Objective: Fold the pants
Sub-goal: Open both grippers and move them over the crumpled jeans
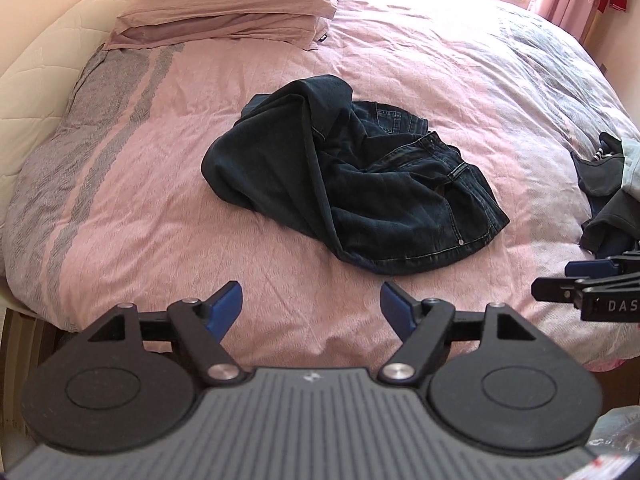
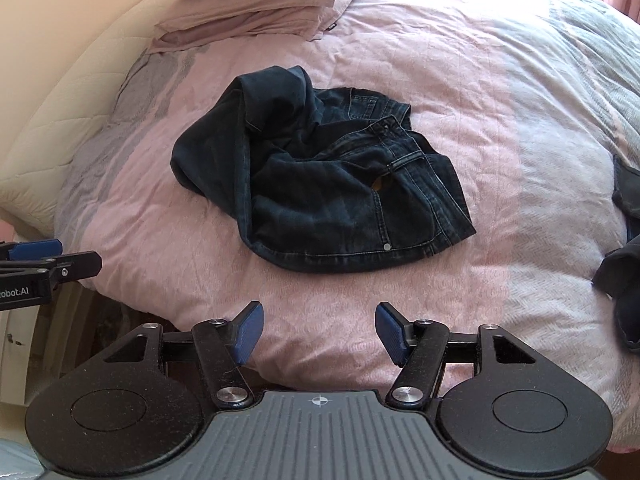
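Pants (image 1: 352, 176), dark denim, lie crumpled mid-bed on the pink quilt (image 1: 160, 200), touched by neither gripper. Left gripper (image 1: 312, 304) and right gripper (image 2: 318, 330) hang over the bed's near edge, jaws apart and empty. Folded pink bedding (image 1: 228, 20) sits well beyond; other dark clothes (image 1: 608, 200) crowd the right edge.

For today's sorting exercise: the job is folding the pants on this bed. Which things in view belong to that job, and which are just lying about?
Belongs to the job:
- dark jeans, crumpled mid-bed
- left tool, open, empty
- right tool, open, empty
- pink bedspread, the work surface

Just lying about:
- pillows at the head
- dark clothes pile at the right edge
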Demonstrator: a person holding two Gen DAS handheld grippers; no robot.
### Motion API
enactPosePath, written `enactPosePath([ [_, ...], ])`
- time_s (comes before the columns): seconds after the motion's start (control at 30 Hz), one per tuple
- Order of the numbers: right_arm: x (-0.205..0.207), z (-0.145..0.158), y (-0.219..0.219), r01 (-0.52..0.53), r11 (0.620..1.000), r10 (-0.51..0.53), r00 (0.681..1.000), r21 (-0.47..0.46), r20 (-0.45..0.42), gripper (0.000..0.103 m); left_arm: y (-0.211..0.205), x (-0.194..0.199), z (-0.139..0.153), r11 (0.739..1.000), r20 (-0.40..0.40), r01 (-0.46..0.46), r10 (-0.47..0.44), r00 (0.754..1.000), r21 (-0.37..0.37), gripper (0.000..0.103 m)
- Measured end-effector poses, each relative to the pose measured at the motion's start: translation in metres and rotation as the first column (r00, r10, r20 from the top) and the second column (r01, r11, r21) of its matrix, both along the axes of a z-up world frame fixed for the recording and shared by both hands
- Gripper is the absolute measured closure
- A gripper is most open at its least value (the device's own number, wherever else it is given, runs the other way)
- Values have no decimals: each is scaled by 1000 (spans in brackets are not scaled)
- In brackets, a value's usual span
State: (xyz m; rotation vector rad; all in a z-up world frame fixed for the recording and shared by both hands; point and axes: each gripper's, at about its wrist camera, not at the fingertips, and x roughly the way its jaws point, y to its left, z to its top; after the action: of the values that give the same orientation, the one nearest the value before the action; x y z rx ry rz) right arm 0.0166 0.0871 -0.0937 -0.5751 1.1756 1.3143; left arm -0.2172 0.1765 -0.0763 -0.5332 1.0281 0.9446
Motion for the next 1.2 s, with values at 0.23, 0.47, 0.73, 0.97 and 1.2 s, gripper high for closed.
enactPosePath([
  [0.23,12,4,-3,24,999,-24,1000,30,-6,44,-1,3,7,999,-11,-7,7,1000,43,19],
  [0.47,25,-1,2,92,995,-91,996,27,-27,44,27,-10,8,998,20,-23,21,1000,62,12],
  [0.73,42,-14,14,301,954,-300,952,2,-51,44,97,-36,2,994,24,-3,1,1000,108,6],
  [0.97,33,-33,28,460,888,-460,887,-10,-36,44,184,-64,-22,997,43,39,-42,998,72,7],
  [1.2,18,-55,16,669,744,-666,742,11,-75,44,255,-76,-58,993,27,112,-113,993,35,10],
])
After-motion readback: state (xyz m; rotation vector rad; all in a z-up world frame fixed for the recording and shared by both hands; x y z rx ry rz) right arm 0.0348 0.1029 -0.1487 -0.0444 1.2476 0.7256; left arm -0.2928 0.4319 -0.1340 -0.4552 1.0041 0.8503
